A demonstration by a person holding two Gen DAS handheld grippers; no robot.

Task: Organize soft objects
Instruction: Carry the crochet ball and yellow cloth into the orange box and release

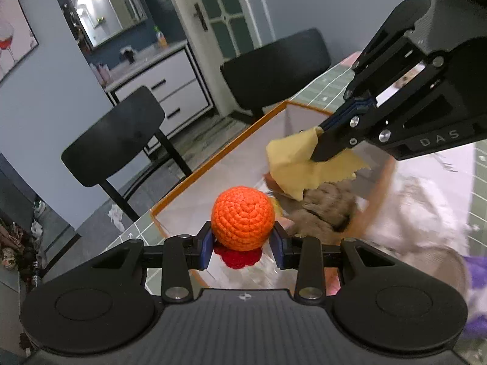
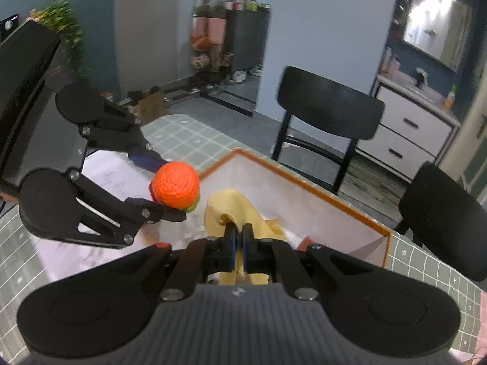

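Sorting under way above an orange-rimmed box point(image 1: 219, 149) on the green-gridded counter point(image 2: 188, 133): the left tool point(image 1: 243, 237) has its blue pads closed partway against the sides of an orange crocheted ball point(image 1: 243, 218), which appears to carry red and green crocheted layers beneath, holding it just over the box's near rim. The right tool point(image 2: 239, 243), jaws pressed almost together, pinches a limp yellow cloth point(image 2: 234, 203) that hangs over the box interior, apparently so it can drop inside. Within the box lie a brown plush item point(image 1: 325, 210) and other soft pieces, blurred. Both items seem headed for the box; neither has been released yet.
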